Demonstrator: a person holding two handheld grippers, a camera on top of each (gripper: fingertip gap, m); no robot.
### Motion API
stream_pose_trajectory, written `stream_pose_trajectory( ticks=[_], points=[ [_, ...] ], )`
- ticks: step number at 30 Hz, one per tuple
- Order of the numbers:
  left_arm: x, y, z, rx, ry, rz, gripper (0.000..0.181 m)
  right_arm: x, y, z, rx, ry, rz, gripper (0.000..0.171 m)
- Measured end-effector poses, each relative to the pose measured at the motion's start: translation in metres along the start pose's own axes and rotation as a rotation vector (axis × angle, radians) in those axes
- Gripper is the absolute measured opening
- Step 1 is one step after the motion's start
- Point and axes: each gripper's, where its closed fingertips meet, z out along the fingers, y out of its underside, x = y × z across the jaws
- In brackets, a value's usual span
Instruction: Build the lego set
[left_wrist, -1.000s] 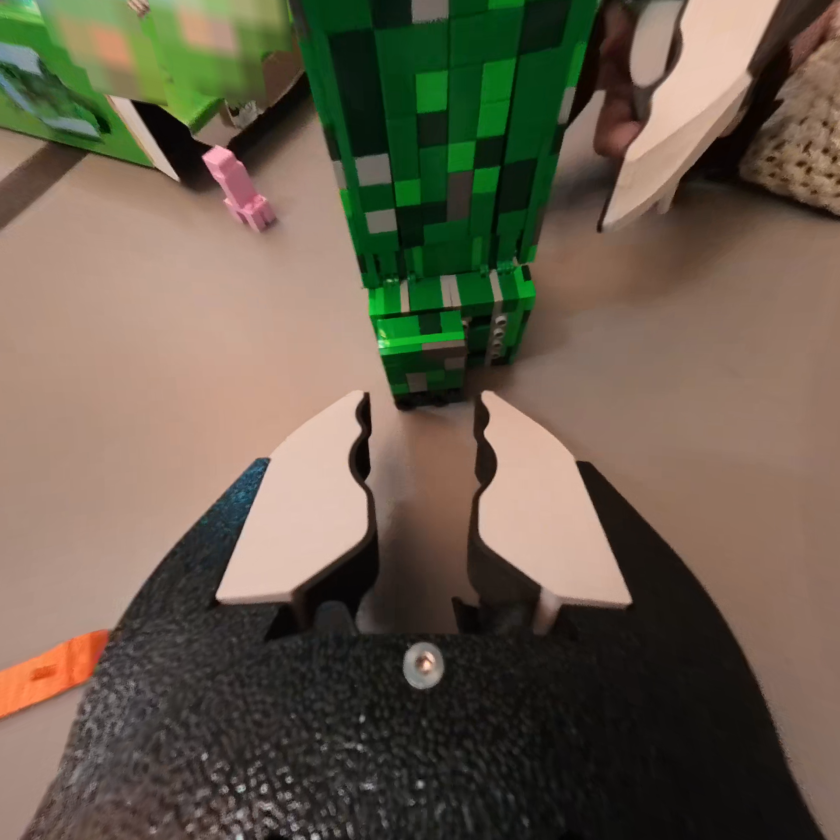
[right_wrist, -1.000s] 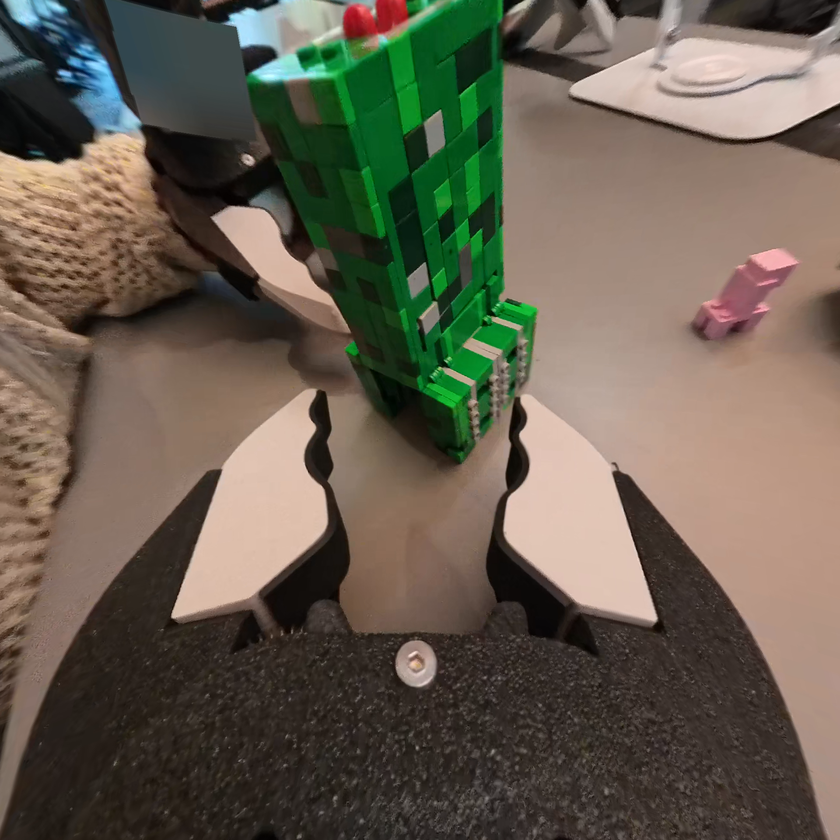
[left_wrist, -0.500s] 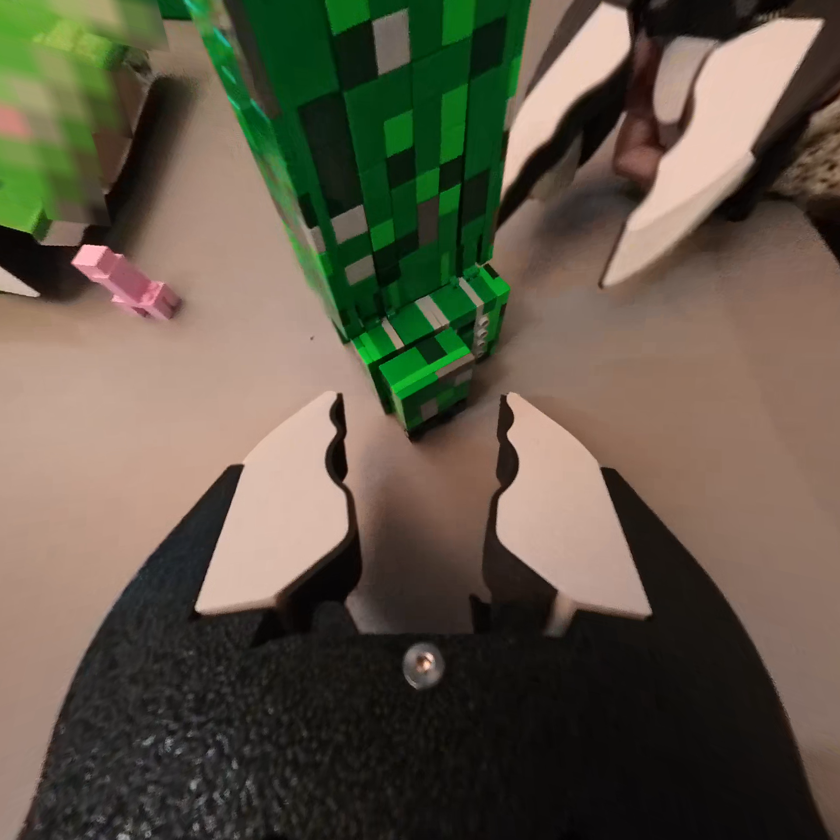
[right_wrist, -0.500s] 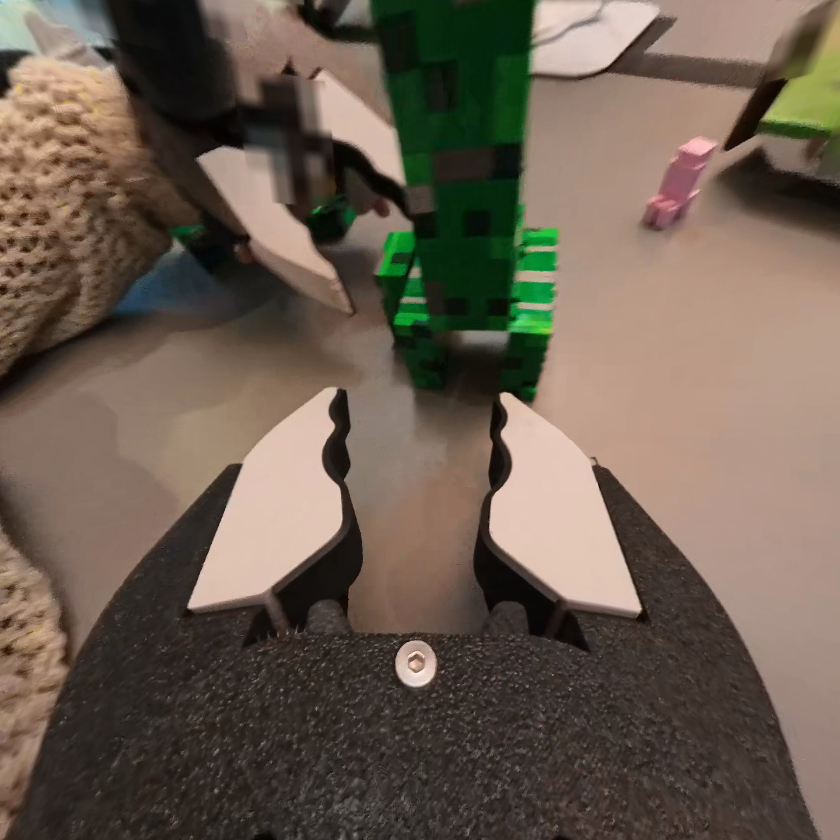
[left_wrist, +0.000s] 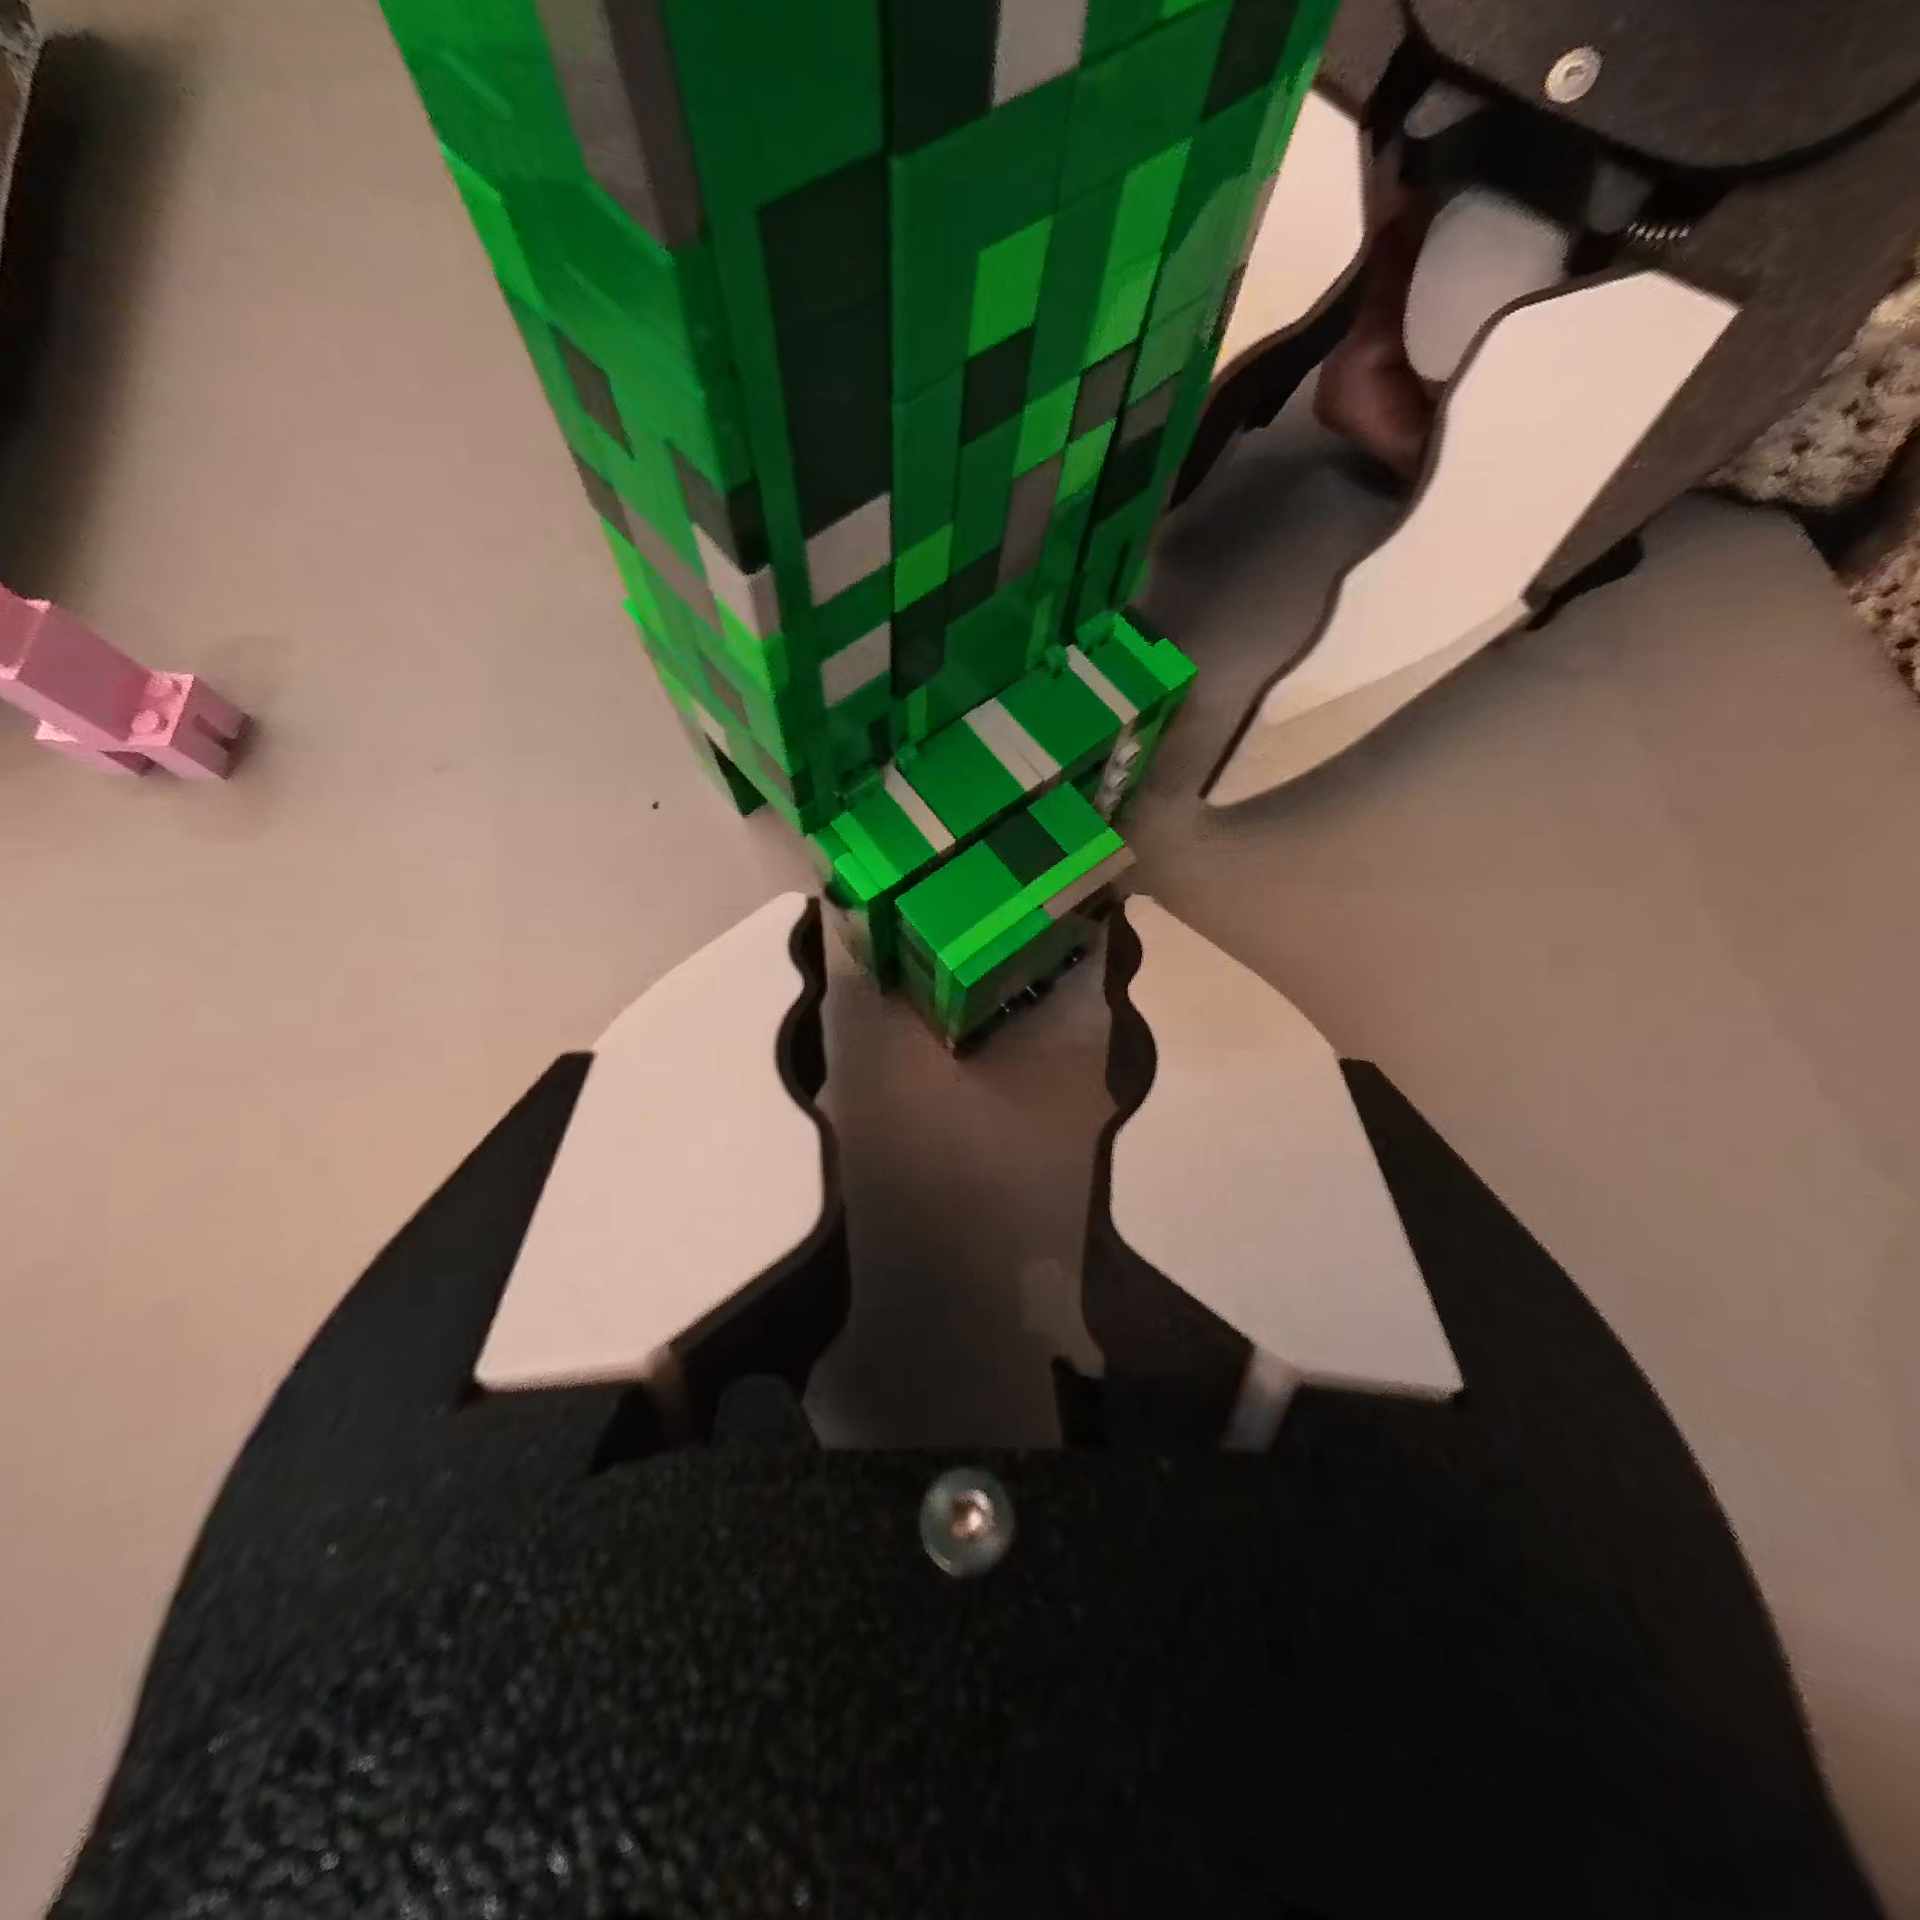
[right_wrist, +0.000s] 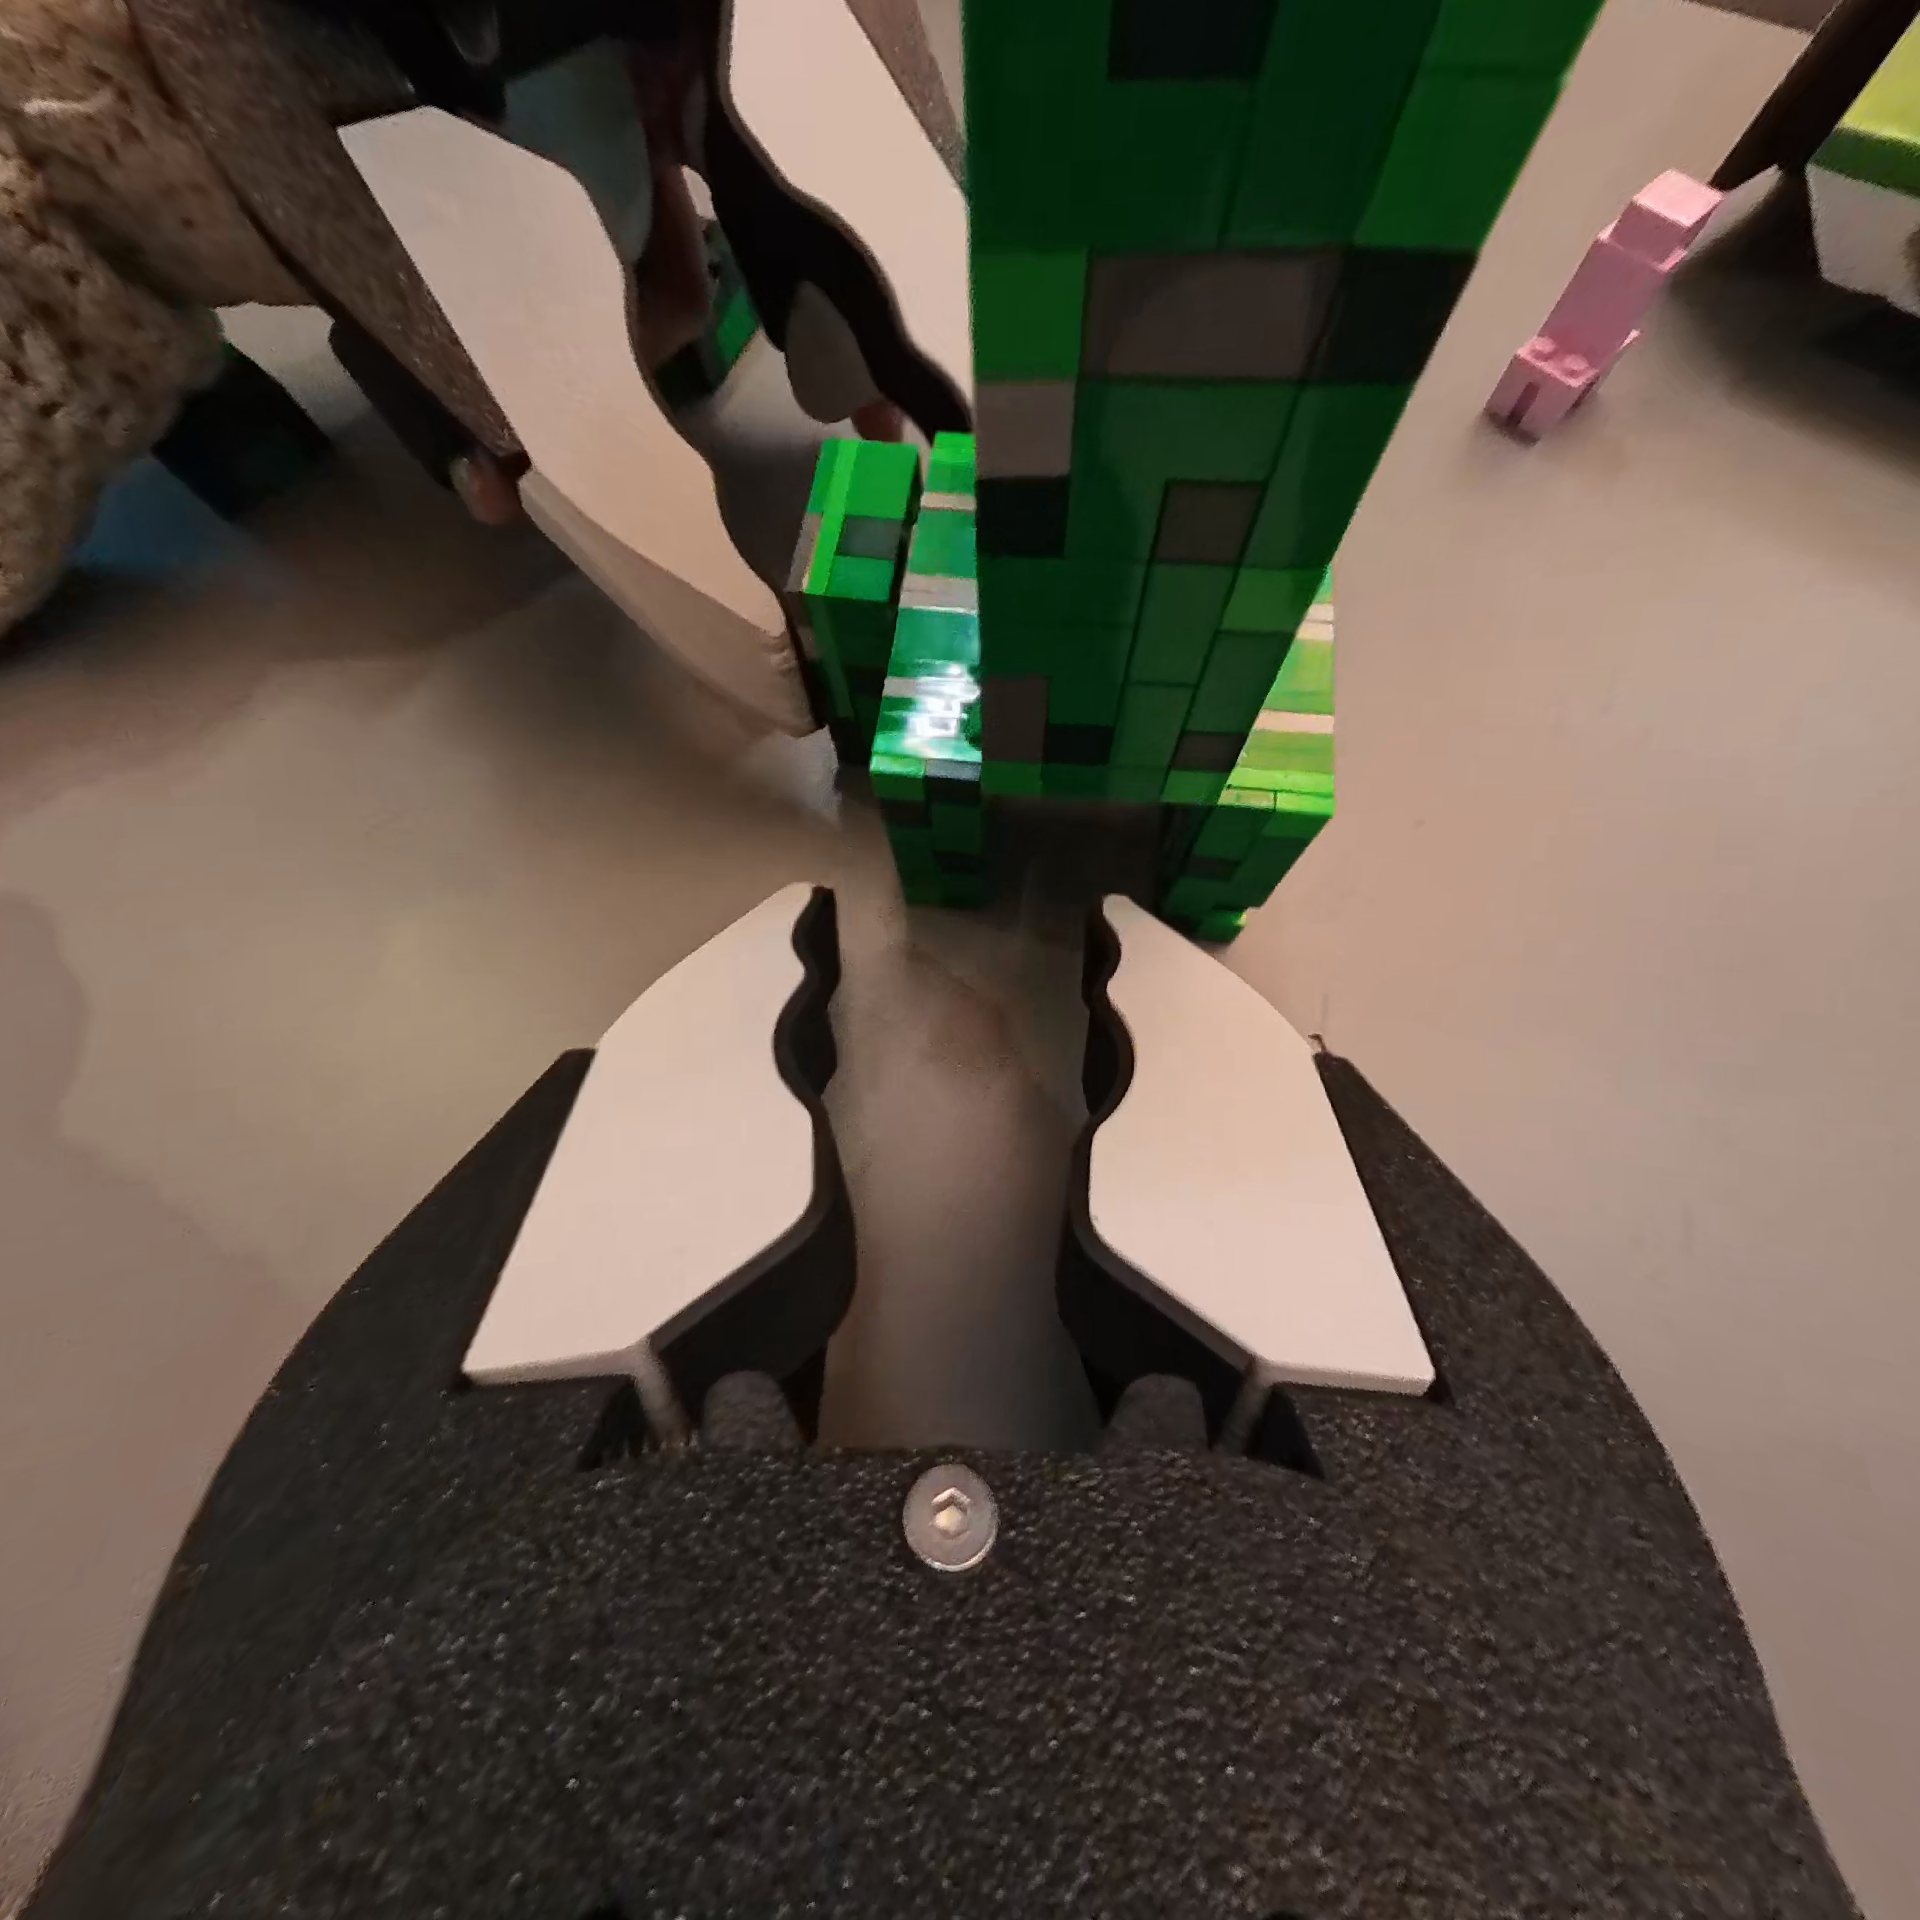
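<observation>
Blocky glossy green lego figure (left_wrist: 935, 436), 2 open claws.

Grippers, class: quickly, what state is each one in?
Left gripper: open, holding nothing, at the green model's foot.
Right gripper: open, holding nothing.

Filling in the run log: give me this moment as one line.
left tongs: open, at green lego figure foot | right tongs: open, empty, near its base | pink figure: on table, apart

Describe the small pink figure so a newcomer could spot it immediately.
Start at the tall green block tower standing on the grey table. The pink figure lies apart from it on the bare surface. It is the only pink thing here.
</observation>
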Motion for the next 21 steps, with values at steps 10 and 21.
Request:
stream_pose_trajectory(
  ticks=[10, 21],
  points=[
    [0.008, 0.000, 0.001, 0.023, -0.066, -0.007, 0.041, 0.004, -0.005, -0.001, 0.031, -0.061, -0.119, 0.031],
    [0.014, -0.003, -0.020, 0.064, -0.236, -0.153, 0.069, 0.010, 0.002, -0.014, 0.038, -0.129, -0.099, 0.030]
  ],
)
